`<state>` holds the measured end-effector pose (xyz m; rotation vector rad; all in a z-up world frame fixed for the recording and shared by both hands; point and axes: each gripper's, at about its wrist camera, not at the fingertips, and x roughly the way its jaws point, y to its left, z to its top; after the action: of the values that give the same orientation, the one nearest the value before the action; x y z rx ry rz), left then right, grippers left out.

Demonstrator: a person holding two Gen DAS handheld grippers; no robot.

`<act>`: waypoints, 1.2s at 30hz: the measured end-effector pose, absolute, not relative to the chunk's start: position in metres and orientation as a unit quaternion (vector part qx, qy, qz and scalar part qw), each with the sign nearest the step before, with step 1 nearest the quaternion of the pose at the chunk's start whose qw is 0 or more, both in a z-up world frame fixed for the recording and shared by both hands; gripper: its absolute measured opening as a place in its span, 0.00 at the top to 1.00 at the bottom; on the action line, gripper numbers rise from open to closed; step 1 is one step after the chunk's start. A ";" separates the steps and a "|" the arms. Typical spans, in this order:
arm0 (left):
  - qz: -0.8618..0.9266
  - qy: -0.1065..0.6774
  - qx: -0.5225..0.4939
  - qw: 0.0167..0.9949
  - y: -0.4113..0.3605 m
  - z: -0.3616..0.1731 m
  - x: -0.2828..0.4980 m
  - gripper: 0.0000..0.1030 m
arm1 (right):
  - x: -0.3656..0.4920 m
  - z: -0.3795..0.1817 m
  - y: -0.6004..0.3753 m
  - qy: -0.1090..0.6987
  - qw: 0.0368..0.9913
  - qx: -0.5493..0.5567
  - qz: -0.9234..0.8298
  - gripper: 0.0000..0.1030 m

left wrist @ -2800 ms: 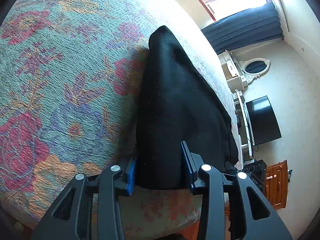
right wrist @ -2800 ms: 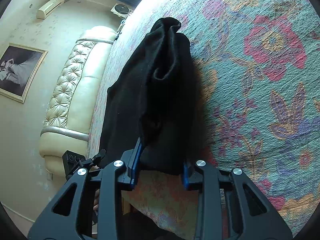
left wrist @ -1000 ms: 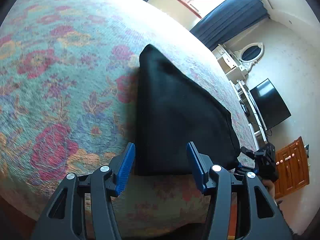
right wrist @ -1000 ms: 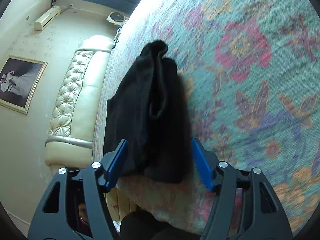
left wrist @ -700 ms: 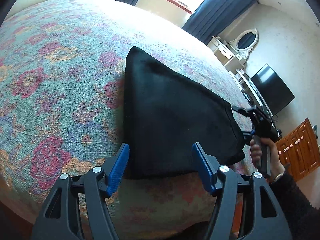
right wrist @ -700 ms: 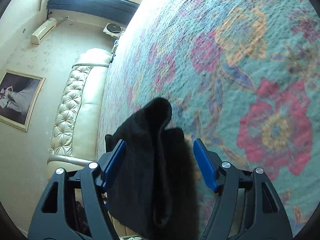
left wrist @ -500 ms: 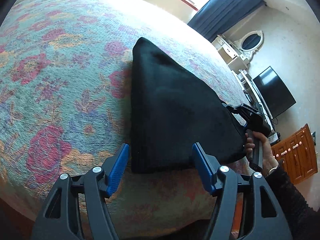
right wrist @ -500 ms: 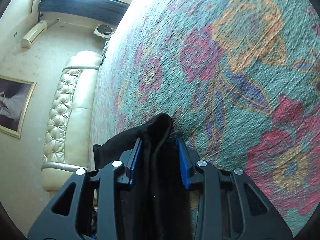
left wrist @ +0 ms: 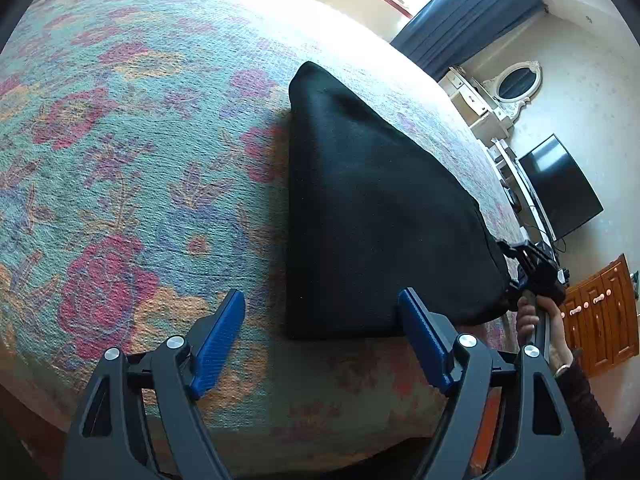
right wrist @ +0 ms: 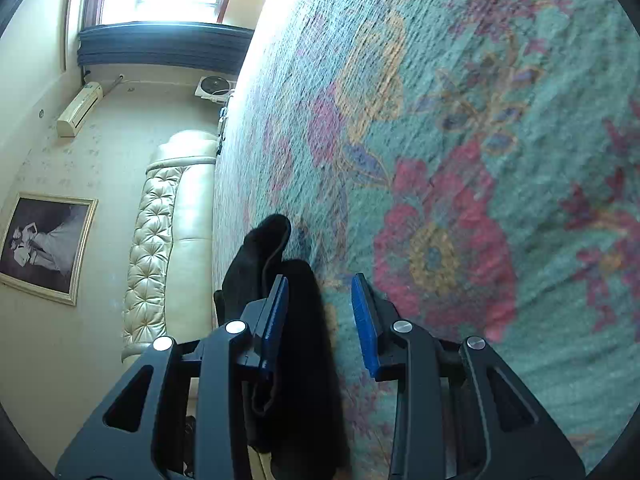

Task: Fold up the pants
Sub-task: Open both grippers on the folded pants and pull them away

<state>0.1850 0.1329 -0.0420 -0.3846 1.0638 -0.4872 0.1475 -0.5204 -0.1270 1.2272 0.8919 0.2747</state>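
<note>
The black pants (left wrist: 372,208) lie folded into a flat wedge on the floral bedspread (left wrist: 120,152). My left gripper (left wrist: 320,340) is open and empty, just short of the fold's near edge. My right gripper (right wrist: 320,316) is partly open, its jaws standing around the edge of the pants (right wrist: 296,320), with cloth against the left pad and a gap to the right pad. It also shows in the left wrist view (left wrist: 532,272), held in a hand at the fold's right corner.
The bed's near edge drops off just below the left gripper. A cream tufted headboard (right wrist: 160,248) and a framed picture (right wrist: 44,244) are on the left. A TV (left wrist: 560,188), a white dresser with mirror (left wrist: 504,92) and a wooden cabinet (left wrist: 600,312) stand beyond the bed.
My left gripper let go of the pants and backed off, open. My right gripper opened, moved along the fold's edge, closed on the cloth, and now stands partly open again.
</note>
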 end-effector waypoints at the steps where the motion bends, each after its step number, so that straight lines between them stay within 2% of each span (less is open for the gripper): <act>1: -0.224 0.500 -0.181 0.816 0.133 -0.043 0.185 0.20 | 0.139 -0.127 -0.520 0.403 0.719 0.553 0.124 0.67; 3: -0.216 0.504 -0.182 0.816 0.134 -0.046 0.185 0.17 | 0.123 -0.127 -0.521 0.402 0.720 0.551 0.126 0.63; 6: -0.210 0.508 -0.188 0.814 0.135 -0.050 0.185 0.16 | 0.101 -0.119 -0.513 0.399 0.729 0.542 0.129 0.48; 8: -0.208 0.508 -0.186 0.815 0.134 -0.050 0.186 0.15 | 0.091 -0.111 -0.505 0.402 0.737 0.528 0.127 0.32; 10: -0.205 0.507 -0.180 0.818 0.133 -0.051 0.186 0.15 | 0.084 -0.102 -0.496 0.410 0.749 0.507 0.120 0.20; 12: -0.203 0.504 -0.170 0.822 0.131 -0.051 0.187 0.14 | 0.079 -0.094 -0.482 0.423 0.763 0.477 0.108 0.13; 19: -0.191 0.510 -0.153 0.825 0.125 -0.050 0.186 0.13 | 0.057 -0.081 -0.444 0.464 0.813 0.344 0.073 0.11; 26: -0.148 0.513 -0.124 0.836 0.117 -0.037 0.172 0.13 | 0.040 -0.073 -0.426 0.484 0.822 0.297 0.041 0.11; 31: -0.113 0.476 -0.060 0.870 0.109 -0.012 0.150 0.13 | 0.028 -0.063 -0.401 0.495 0.838 0.230 0.013 0.11; 36: -0.089 0.431 -0.045 0.897 0.111 0.006 0.118 0.13 | 0.019 -0.056 -0.374 0.489 0.856 0.166 0.012 0.11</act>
<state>0.1180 0.1115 0.0058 -0.0929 0.8927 -0.1844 0.0193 -0.3738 -0.0562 0.3495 1.0286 0.0242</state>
